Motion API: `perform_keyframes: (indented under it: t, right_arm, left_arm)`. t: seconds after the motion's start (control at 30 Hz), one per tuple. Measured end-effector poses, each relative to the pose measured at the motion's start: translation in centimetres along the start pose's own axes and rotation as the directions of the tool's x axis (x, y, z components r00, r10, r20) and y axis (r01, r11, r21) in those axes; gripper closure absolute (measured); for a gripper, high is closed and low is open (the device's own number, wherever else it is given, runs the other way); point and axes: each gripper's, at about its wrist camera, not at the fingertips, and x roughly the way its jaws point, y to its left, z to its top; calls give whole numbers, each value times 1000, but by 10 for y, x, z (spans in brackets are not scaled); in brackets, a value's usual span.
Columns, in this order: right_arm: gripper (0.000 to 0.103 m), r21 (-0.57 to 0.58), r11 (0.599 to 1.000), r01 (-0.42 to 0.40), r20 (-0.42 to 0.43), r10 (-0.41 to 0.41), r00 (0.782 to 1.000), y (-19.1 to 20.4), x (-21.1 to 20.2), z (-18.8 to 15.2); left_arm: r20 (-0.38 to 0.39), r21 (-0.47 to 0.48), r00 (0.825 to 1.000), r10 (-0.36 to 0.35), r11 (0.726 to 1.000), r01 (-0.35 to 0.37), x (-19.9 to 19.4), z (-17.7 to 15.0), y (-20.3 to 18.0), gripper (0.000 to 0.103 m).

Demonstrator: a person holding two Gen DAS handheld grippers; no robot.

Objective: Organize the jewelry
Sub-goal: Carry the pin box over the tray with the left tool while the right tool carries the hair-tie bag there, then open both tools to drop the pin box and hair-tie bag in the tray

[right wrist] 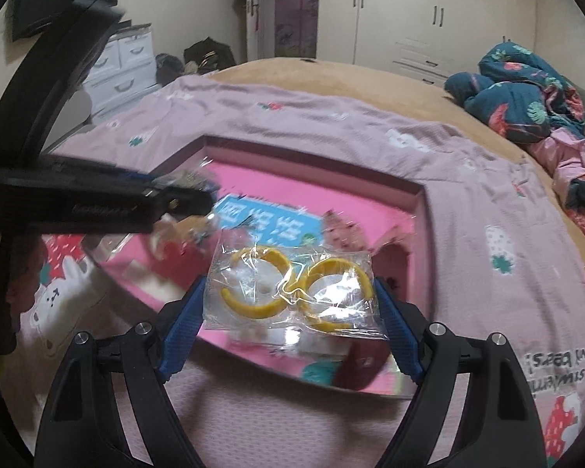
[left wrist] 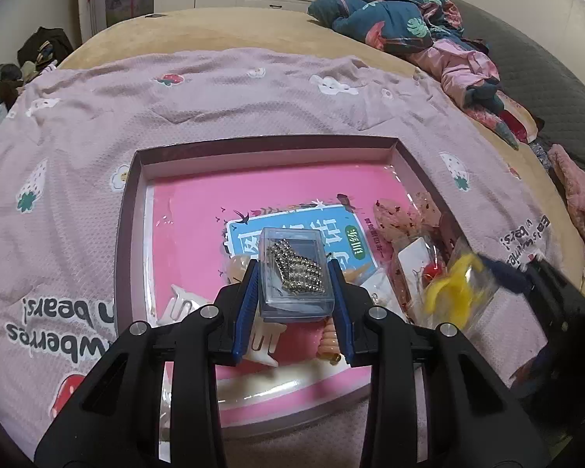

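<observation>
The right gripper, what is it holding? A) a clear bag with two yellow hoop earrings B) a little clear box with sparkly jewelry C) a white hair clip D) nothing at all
A: in the right wrist view, the right gripper has its blue fingers closed on the clear bag with two yellow hoops; the sparkly box is in the left gripper.

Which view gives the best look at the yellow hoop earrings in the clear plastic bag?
The right wrist view: the yellow hoop earrings in the clear plastic bag sit sharp and central in the right gripper. The left wrist view shows only a yellow blur at right.
</observation>
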Motion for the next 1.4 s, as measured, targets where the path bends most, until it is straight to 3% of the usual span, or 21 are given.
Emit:
perform_keyframes:
  t: [0.3, 0.77, 1.23, 1.4]
  right_arm:
    - [21, -13, 1000, -28, -32, 27, 999, 18, 16, -4]
    - [19, 42, 997, -65, -51, 68, 996, 11, 15, -10]
    - [10, 105, 994, -23, 9, 22, 1000, -7, -31, -15]
    - [6, 118, 993, -10, 42, 5, 999, -11, -61, -16]
  left_arm:
    - [-17, 3, 1000, -7, 1000, 7, 10, 2, 1, 77]
    - [-28, 27, 1000, -11, 1000, 12, 15, 9, -9, 77]
    - [8, 33, 1000, -10, 999, 9, -15, 7, -18, 76]
    - [41, 35, 999, -15, 999, 14, -38, 3, -23, 69]
